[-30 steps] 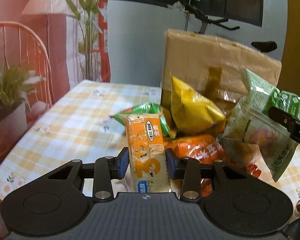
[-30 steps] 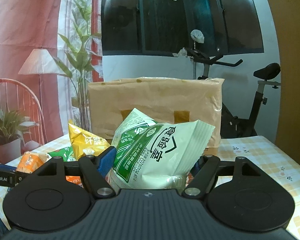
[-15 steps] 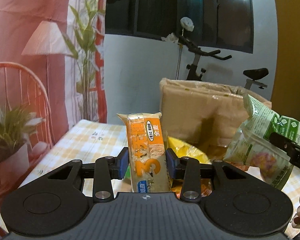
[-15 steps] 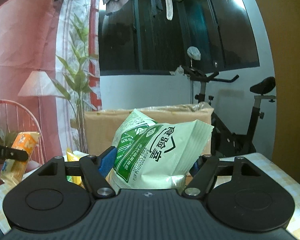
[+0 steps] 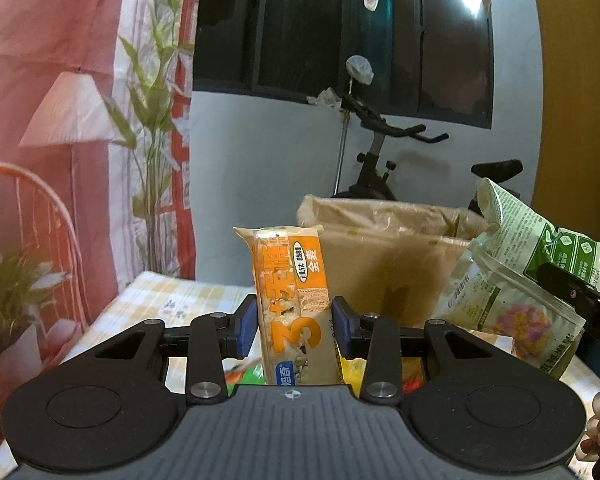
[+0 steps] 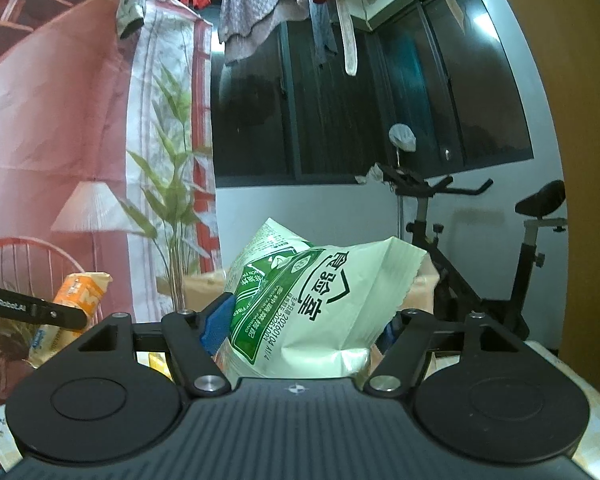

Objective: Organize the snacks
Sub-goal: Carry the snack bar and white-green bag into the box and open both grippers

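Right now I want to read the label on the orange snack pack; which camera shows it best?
The left wrist view: the orange snack pack stands upright, front-on and large, clamped in the left gripper. The right wrist view shows it only small at the left edge, partly hidden behind the gripper's finger.

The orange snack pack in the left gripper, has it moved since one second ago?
Yes. The orange snack pack has risen: it now stands against the cardboard box, above the table pile.
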Demonstrator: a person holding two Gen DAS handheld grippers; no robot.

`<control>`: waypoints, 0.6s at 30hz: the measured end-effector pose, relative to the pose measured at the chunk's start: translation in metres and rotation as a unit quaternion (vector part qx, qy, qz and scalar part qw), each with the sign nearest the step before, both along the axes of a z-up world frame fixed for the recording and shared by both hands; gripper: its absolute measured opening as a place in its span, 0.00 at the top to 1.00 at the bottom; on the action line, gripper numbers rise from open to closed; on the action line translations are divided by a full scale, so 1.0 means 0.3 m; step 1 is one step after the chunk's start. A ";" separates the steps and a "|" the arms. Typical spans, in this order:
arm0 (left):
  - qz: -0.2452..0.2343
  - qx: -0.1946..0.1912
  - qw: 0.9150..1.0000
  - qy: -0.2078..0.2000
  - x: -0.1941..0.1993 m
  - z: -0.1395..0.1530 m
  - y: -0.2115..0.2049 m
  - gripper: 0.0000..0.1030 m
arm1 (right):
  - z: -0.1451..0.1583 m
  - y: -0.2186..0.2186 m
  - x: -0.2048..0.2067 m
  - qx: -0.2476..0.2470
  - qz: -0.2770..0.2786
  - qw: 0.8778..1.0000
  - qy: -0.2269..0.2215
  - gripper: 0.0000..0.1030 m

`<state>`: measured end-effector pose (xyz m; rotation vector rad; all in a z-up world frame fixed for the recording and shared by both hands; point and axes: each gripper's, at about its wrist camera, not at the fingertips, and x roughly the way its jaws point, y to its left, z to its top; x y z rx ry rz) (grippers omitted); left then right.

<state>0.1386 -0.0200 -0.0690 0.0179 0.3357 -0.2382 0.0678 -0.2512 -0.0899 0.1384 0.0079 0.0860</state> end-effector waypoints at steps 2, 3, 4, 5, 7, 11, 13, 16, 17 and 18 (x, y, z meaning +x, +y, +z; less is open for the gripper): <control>-0.006 -0.004 1.000 -0.005 0.016 0.021 -0.012 0.60 | 0.022 -0.007 0.008 -0.001 0.002 1.000 -0.007 0.32; -0.009 -0.007 1.000 -0.008 0.024 0.030 -0.019 0.60 | 0.036 -0.011 0.014 -0.001 0.003 1.000 -0.011 0.32; -0.012 -0.010 1.000 -0.011 0.034 0.039 -0.027 0.60 | 0.048 -0.015 0.021 -0.001 0.004 1.000 -0.014 0.32; -0.015 -0.012 1.000 -0.014 0.047 0.047 -0.034 0.60 | 0.063 -0.020 0.030 -0.001 0.004 1.000 -0.018 0.32; -0.018 -0.015 1.000 -0.018 0.071 0.057 -0.051 0.60 | 0.091 -0.027 0.048 -0.004 0.005 1.000 -0.026 0.32; -0.027 -0.020 0.999 -0.019 0.122 0.075 -0.081 0.60 | 0.128 -0.047 0.086 -0.010 0.004 0.999 -0.038 0.32; -0.030 -0.018 0.999 -0.024 0.149 0.090 -0.099 0.60 | 0.143 -0.061 0.109 -0.012 0.001 0.999 -0.041 0.32; -0.033 -0.021 0.999 -0.030 0.191 0.116 -0.125 0.60 | 0.169 -0.081 0.146 -0.008 0.002 0.999 -0.046 0.32; -0.034 -0.023 0.999 -0.031 0.205 0.126 -0.132 0.60 | 0.176 -0.087 0.157 -0.008 0.001 0.999 -0.048 0.32; -0.036 -0.025 0.999 -0.032 0.218 0.135 -0.138 0.60 | 0.183 -0.093 0.167 -0.009 0.000 0.999 -0.051 0.32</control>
